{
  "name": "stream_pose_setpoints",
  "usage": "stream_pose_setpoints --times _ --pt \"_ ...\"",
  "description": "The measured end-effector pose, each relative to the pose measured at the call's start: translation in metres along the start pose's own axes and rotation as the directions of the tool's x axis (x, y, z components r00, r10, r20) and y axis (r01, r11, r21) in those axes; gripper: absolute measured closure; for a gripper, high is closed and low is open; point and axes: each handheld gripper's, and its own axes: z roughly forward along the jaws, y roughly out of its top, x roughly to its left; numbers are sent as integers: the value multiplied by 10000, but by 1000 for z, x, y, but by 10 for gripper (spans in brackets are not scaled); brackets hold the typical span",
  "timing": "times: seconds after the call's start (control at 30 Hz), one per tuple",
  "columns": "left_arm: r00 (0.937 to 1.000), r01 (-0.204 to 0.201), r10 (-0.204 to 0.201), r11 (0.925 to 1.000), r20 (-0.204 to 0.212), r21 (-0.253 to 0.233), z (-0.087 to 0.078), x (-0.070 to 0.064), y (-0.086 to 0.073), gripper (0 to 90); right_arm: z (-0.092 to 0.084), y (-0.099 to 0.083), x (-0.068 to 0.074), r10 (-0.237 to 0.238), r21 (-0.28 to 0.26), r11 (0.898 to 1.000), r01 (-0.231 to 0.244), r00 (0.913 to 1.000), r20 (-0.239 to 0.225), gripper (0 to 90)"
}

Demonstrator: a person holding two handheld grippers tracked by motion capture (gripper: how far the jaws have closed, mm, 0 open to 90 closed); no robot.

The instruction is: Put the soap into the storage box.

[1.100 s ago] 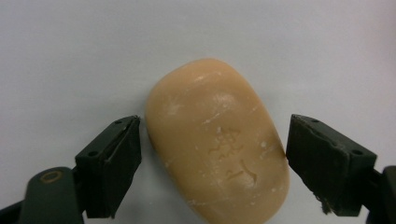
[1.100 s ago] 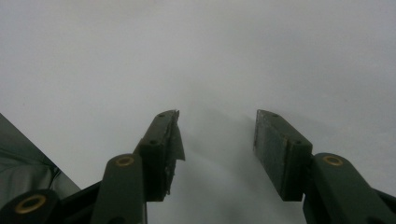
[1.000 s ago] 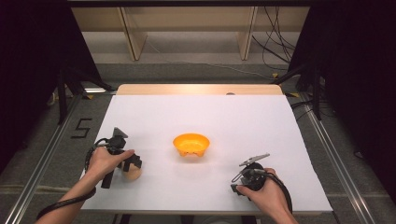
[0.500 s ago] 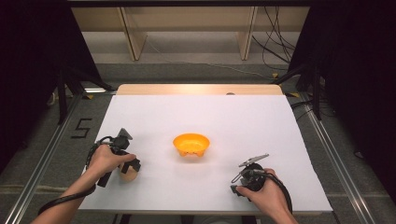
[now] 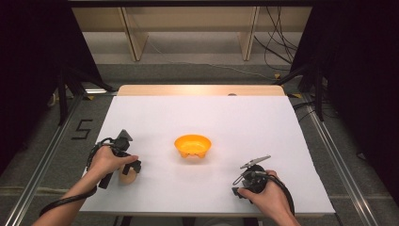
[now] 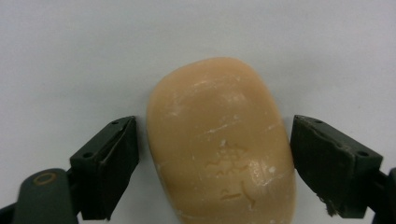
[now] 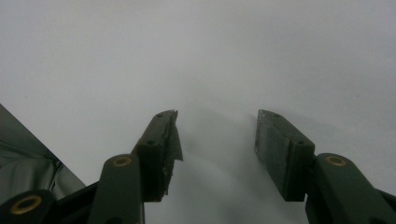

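Note:
A tan bar of soap point(image 6: 219, 144) lies on the white table point(image 5: 226, 122), between the jaws of my left gripper point(image 6: 215, 121). Those jaws have just been opening, and a thin gap shows on each side of the bar, so the pads point(image 6: 116, 158) do not press on it. In the high view the left gripper point(image 5: 126, 170) points down over the soap point(image 5: 129, 178) at the table's near left. An orange bowl point(image 5: 192, 145) sits mid-table. My right gripper point(image 7: 217, 135) stands open over bare white table with nothing between its jaws, at the near right point(image 5: 241, 184).
The table's near edge runs close below both hands. A wooden strip point(image 5: 197, 90) borders the far edge. Metal rails point(image 5: 47, 155) flank the table, and cables point(image 5: 277, 42) lie on the floor beyond it.

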Motion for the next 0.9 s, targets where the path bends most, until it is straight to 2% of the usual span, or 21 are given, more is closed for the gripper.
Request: stream_pose_setpoints --times 0.03,0.07,0.1,0.13,0.17,0.2,0.23,0.33,0.43,0.6,0.63,0.67,0.7,0.73,0.77,0.8,0.83,0.87,0.9 --pt "9998 118 -121 9997 -134 -205 2 -2 0 160 0 0 0 -11 1 10000 11 10000 -4 486" --pt "9998 118 -121 9997 -134 -205 2 -2 0 161 0 0 0 -11 1 10000 11 10000 -4 486" --pt "9995 -89 90 10000 -299 13 2 -4 0 160 0 0 0 -111 -31 9999 111 9999 -1 485" --pt "9995 -89 90 10000 -299 13 2 -4 0 156 0 0 0 -122 -36 9999 122 9999 10 484" --pt "9990 -138 153 9993 -423 361 3 -10 -2 154 0 0 0 -119 -48 9999 119 9999 3 484" --pt "9990 -138 153 9993 -423 361 3 -10 -2 155 0 0 0 -119 -48 9999 119 9999 3 484" --pt "9966 -533 570 9967 -598 612 3 -11 -1 153 0 0 0 -143 -31 9999 143 9999 8 484" --pt "9965 -587 629 9955 -552 749 2 -10 0 177 1 0 0 -187 -52 9998 187 9998 9 484" --pt "9955 -748 793 9937 -527 833 -1 -7 0 252 0 0 0 -165 -2 9999 165 9998 69 482" --pt "9922 -1118 1159 9902 -465 835 -2 -6 -1 267 0 0 0 -187 16 9998 187 9998 78 481" --pt "9875 -1468 1511 9855 -460 852 -2 -7 -1 270 0 0 0 -179 16 9998 179 9998 83 481" --pt "9875 -1468 1511 9855 -460 852 -2 -7 -1 271 0 0 0 -179 16 9998 179 9998 83 481" --pt "9801 -1907 1940 9791 -432 704 -1 -7 -2 273 0 0 0 -138 1 9999 138 9999 61 480" --pt "9801 -1907 1940 9791 -432 704 -1 -7 -2 275 0 0 0 -138 1 9999 138 9999 61 480" --pt "9690 -2402 2436 9679 -408 737 -1 -8 -3 277 0 0 0 -145 -7 9999 145 9999 57 480" --pt "9690 -2402 2436 9679 -408 737 -1 -8 -3 278 0 0 0 -145 -7 9999 145 9999 57 480" --pt "9609 -2697 2737 9593 -412 836 -1 -8 -2 280 0 0 0 -153 -11 9999 153 9999 49 480" --pt "9609 -2697 2737 9593 -412 836 -1 -8 -2 281 0 0 0 -153 -11 9999 153 9999 49 480" --pt "9565 -2850 2892 9544 -380 887 -2 -8 -2 283 1 0 -2 -387 -136 9992 386 9992 -21 480"
